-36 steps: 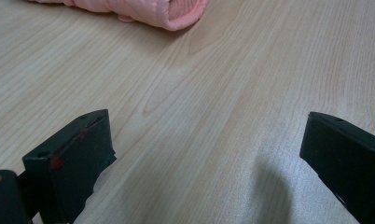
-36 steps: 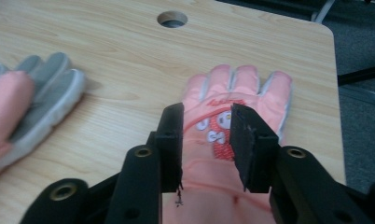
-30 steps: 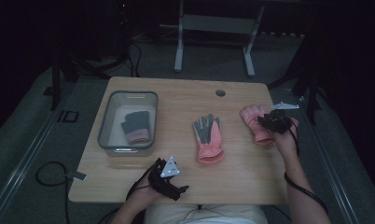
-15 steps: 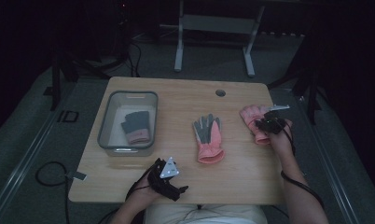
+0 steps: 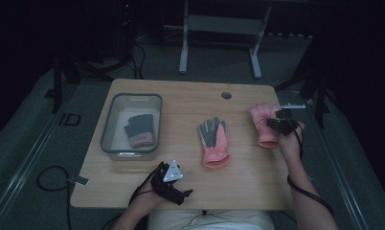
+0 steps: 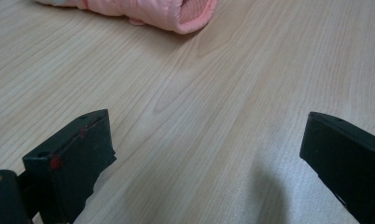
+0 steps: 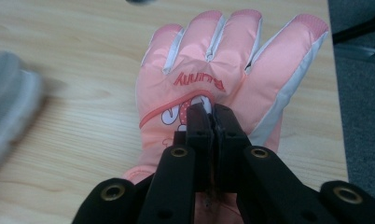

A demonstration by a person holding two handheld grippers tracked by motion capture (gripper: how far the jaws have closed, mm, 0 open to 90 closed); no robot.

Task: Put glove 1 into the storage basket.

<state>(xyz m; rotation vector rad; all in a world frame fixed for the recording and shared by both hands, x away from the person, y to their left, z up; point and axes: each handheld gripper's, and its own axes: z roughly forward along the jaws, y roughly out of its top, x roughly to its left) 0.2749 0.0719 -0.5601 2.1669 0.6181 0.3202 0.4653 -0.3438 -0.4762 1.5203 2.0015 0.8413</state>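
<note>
One dark glove already lies in the clear bin. The right gripper has just closed its jaws, pinching the pink glove at 3 o'clock on the table. The left gripper rests with jaws wide open and empty, and the grey-palmed pink glove at the centre is not yet touched.

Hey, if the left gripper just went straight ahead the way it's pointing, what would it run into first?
Probably the cuff of the pink glove lying mid-table. The left gripper points low across bare table with its jaws open and nothing between them; depth is hard to judge.

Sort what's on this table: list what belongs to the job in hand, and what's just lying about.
In the job:
- pink glove, pinched by the right tongs
- clear bin with a dark glove inside

Lying about:
- middle glove, palm up
- left tongs, open, resting on the table
</note>
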